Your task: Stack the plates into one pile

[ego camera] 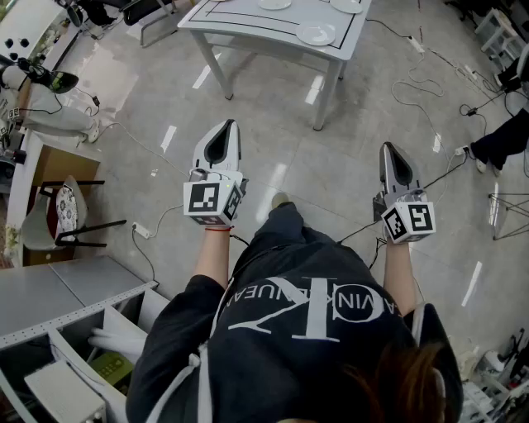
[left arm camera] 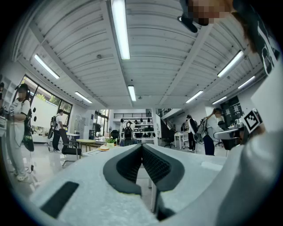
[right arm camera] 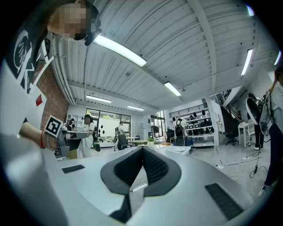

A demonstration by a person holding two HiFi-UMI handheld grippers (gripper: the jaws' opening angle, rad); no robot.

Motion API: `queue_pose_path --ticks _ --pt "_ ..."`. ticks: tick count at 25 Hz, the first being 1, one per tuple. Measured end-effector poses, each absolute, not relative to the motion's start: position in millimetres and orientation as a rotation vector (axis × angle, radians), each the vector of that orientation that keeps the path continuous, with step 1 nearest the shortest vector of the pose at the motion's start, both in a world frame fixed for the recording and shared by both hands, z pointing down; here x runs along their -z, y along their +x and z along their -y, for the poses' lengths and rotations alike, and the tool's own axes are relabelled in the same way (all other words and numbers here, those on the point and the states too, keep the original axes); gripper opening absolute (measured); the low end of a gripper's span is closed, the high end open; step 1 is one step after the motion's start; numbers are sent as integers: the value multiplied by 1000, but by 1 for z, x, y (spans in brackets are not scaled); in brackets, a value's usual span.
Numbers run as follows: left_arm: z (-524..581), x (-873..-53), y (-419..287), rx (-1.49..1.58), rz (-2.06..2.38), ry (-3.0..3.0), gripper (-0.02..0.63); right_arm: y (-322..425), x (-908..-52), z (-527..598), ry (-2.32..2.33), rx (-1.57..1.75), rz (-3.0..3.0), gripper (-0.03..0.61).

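A white table stands at the far end of the floor in the head view. On it lie white plates, one near its front edge and two more at the far edge, all apart from each other. Both grippers are held level over the bare floor, well short of the table. My left gripper is shut with nothing between its jaws. My right gripper is likewise shut and holds nothing. In the right gripper view the white table shows small, straight ahead.
Cables and a power strip lie on the tiled floor. A chair and a brown box stand at the left, and a grey shelf unit at the bottom left. Other people stand around the room.
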State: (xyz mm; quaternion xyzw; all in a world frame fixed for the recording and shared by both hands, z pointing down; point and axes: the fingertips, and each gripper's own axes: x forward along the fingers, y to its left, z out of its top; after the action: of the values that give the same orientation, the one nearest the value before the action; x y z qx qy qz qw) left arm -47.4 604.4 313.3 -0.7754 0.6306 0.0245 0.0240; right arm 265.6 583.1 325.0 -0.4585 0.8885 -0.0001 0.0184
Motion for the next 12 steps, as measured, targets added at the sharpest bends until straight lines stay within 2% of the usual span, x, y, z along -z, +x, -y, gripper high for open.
queue_pose_path --ticks 12 --pt "-594 -314 -47 -83 -1957 -2399 9 258 -331 -574 -1409 -4 -2764 -2"
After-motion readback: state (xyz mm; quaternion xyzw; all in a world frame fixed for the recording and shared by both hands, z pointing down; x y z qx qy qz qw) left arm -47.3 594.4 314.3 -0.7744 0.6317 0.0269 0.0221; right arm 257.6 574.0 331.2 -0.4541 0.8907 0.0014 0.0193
